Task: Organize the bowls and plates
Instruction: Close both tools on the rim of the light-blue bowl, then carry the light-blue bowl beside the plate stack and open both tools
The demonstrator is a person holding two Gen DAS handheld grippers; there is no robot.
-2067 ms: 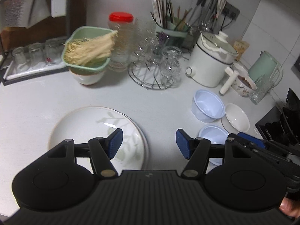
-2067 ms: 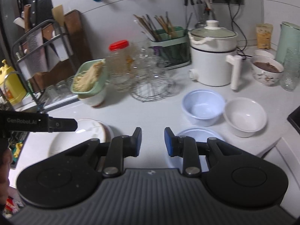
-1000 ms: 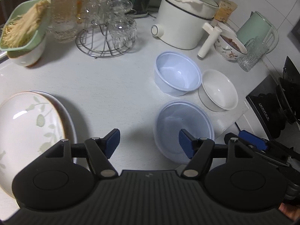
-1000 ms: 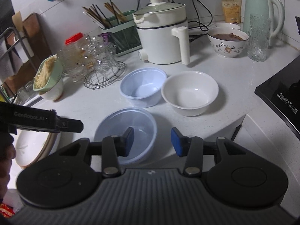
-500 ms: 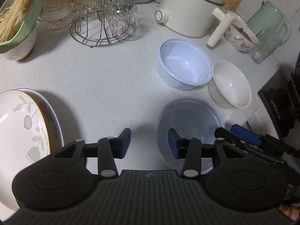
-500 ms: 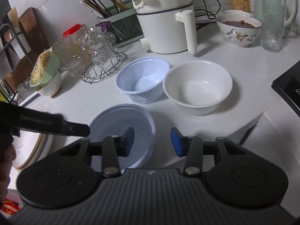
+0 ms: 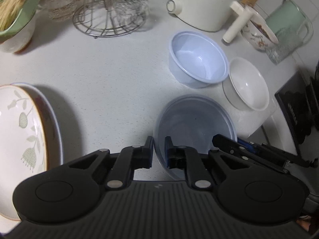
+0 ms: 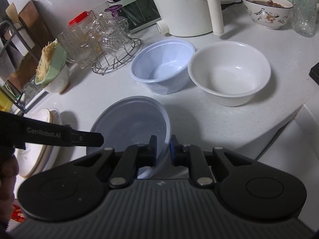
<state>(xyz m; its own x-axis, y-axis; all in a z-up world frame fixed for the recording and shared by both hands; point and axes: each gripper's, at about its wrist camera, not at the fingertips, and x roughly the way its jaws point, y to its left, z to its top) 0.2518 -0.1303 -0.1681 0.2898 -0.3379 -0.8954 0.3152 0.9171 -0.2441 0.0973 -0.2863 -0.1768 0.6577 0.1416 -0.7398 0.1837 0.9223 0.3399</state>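
Observation:
A translucent grey-blue bowl point(image 7: 195, 119) point(image 8: 129, 123) sits nearest on the white counter. My left gripper point(image 7: 159, 141) is closing, its pads pinching the bowl's left rim. My right gripper point(image 8: 162, 143) is closing too, pads pressing the right rim; it also shows in the left wrist view as the right gripper point(image 7: 237, 142). Behind stand a light blue plastic bowl point(image 7: 199, 59) point(image 8: 163, 63) and a white bowl point(image 7: 247, 83) point(image 8: 229, 73), touching each other. Stacked leaf-patterned plates point(image 7: 24, 119) point(image 8: 39, 139) lie to the left.
At the back are a wire rack of glasses point(image 7: 109, 6), a white electric pot point(image 8: 179, 8), a green strainer of noodles point(image 8: 49, 63), a patterned bowl point(image 8: 267, 10) and a glass point(image 8: 303, 8). A black stove point(image 7: 295, 107) borders the counter's right edge.
Both grippers came down onto the near bowl. Their jaws went from wide apart to closed on its rim, the left on the left side, the right on the right.

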